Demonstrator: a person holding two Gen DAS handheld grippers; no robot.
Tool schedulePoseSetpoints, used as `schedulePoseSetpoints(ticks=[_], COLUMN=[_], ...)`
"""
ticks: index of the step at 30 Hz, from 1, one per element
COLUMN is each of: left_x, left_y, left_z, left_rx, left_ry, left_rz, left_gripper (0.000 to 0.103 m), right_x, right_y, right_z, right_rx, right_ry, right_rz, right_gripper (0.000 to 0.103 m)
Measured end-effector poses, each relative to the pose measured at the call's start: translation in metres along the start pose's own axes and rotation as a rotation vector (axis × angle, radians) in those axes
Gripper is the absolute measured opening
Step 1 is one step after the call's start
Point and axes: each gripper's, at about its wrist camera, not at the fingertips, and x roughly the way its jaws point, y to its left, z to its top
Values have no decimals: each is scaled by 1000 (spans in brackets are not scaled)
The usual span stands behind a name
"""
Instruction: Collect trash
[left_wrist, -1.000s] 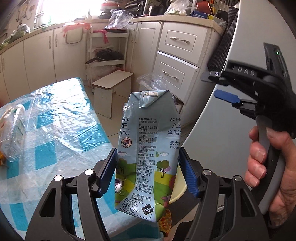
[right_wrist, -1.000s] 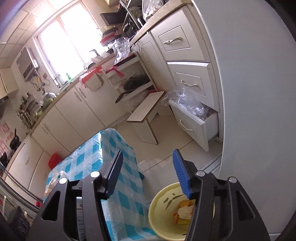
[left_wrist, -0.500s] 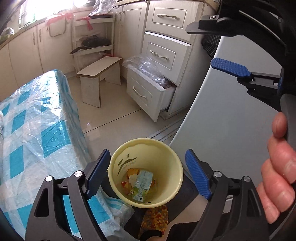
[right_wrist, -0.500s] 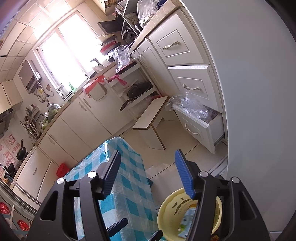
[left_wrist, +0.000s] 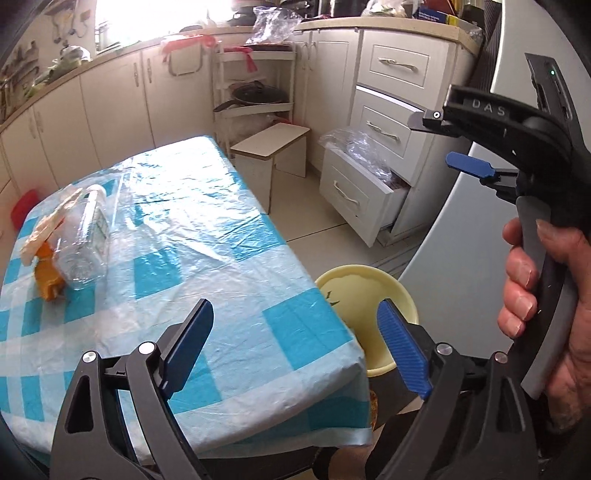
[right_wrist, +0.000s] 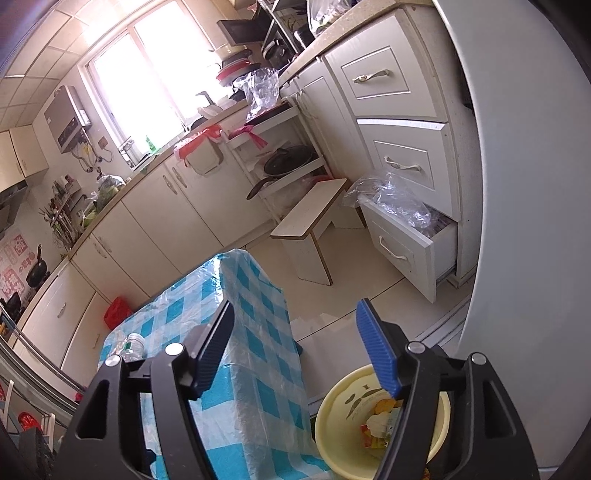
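While opening over the near end of the blue-and-white checked, plastic-covered table (left_wrist: 207, 236), left gripper (left_wrist: 295, 349) with nothing between its fingers. Same for the right gripper (right_wrist: 297, 349): fingers spreading, empty, raised above the table's corner and the floor. Round pale-yellow plastic trash bin (left_wrist: 334, 282) just off the table's near right corner, on the floor, already holding a few scraps (colours visible, kinds not clear). Remaining trash at the table's far left end: crushed clear plastic bottle (left_wrist: 83, 242) lying on its side, touching an orange wrapper (left_wrist: 46, 280) and a pale paper scrap (left_wrist: 48, 225).

Likely risks from here: bottle rolling or skating across the slick plastic cover under a glancing touch; thin crumpled wall buckling and popping out from between the fingers; wrapper dragged along and dropped short of the bin; cover itself snagged and pulled. Bin partly hidden under the table edge, so a careless release could miss its rim.
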Motion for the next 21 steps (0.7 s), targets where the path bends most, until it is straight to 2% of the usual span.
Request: schedulePoseSetpoints(ticks=[9,13,16,21], left_x=[-23,-32,-42,-50], left_y=[34,47,66,107], left_z=[-5,-12,-19,-30], left_rx=[-58,-70,-105,-208], left_ry=[-37,-86,-118,-130], left_rz=[39,82,127,186], left_gripper=[87,87,87,87], right_x=[13,16,16,17], right_y=[28,40,51,73], right_z=[-11,-15,-18,-27], right_rx=[-104,-145,-189,-263], right_ry=[10,6,1,-4], right_rz=[5,20,35,60], right_gripper=[66,66,68,69])
